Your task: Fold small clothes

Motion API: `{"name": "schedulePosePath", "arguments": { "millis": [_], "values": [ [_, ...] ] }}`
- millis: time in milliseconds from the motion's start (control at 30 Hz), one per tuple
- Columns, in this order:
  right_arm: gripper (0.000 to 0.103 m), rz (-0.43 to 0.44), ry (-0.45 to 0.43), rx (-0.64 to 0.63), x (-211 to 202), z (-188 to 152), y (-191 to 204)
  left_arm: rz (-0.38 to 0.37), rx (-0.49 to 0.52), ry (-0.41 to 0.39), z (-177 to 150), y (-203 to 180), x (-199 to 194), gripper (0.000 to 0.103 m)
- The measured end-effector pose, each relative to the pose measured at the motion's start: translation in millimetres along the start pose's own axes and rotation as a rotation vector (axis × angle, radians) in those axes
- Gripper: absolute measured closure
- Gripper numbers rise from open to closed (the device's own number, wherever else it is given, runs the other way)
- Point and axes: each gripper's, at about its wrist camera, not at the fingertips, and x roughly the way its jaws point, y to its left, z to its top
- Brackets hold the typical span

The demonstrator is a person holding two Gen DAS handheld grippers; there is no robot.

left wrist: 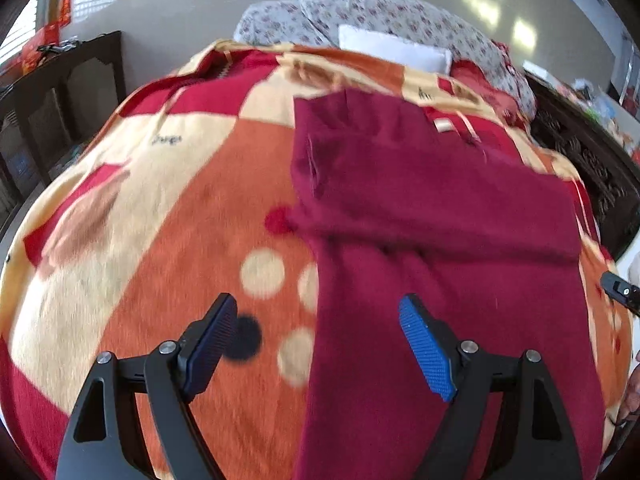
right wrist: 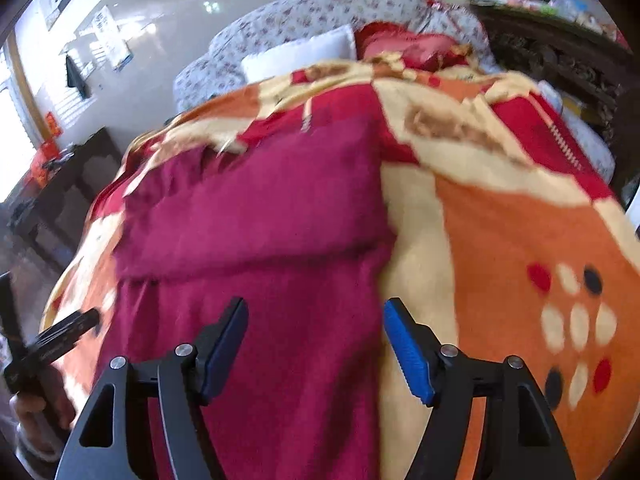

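Observation:
A dark red knit garment (left wrist: 432, 240) lies flat on the patterned blanket, its upper part folded across with a sleeve cuff at the left. It also shows in the right wrist view (right wrist: 264, 240). My left gripper (left wrist: 318, 312) is open and empty, hovering over the garment's left edge. My right gripper (right wrist: 314, 312) is open and empty, hovering over the garment's right edge. The tip of the right gripper (left wrist: 620, 290) shows at the right rim of the left wrist view. The left gripper (right wrist: 60, 340) shows at the left rim of the right wrist view.
The orange, cream and red blanket (left wrist: 160, 220) covers a bed. Floral pillows (left wrist: 380, 12) and a white pillow (left wrist: 396, 50) lie at the head. Dark wooden furniture (left wrist: 52, 92) stands left, and a carved dark wooden cabinet (left wrist: 592, 160) stands right.

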Motion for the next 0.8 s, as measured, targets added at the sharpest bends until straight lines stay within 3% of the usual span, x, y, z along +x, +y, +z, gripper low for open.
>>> {"name": "schedulePosePath", "arguments": {
  "millis": [100, 233, 300, 433, 600, 700, 800],
  "values": [
    [0.028, -0.089, -0.022, 0.017, 26, 27, -9, 0.009, -0.018, -0.003, 19, -2, 13, 0.019],
    [0.043, -0.111, 0.038, 0.054, 64, 41, -27, 0.021, -0.04, -0.013, 41, -8, 36, 0.019],
    [0.043, -0.095, 0.053, 0.054, 75, 38, -36, 0.041, -0.031, 0.009, 44, -11, 52, 0.018],
    [0.041, -0.088, 0.035, 0.045, 72, 32, -38, 0.054, -0.019, 0.065, 41, -13, 80, 0.016],
    [0.039, -0.07, 0.061, 0.055, 54, 22, -33, 0.046, -0.022, 0.068, 35, -9, 72, 0.015],
    [0.037, 0.033, 0.075, 0.07, 21, 0, -31, 0.027, 0.001, 0.07, 25, -7, 53, 0.015],
    [0.029, 0.084, 0.107, 0.044, -12, -27, -30, 0.01, 0.027, 0.069, 9, -4, 30, 0.015]
  ]
}}
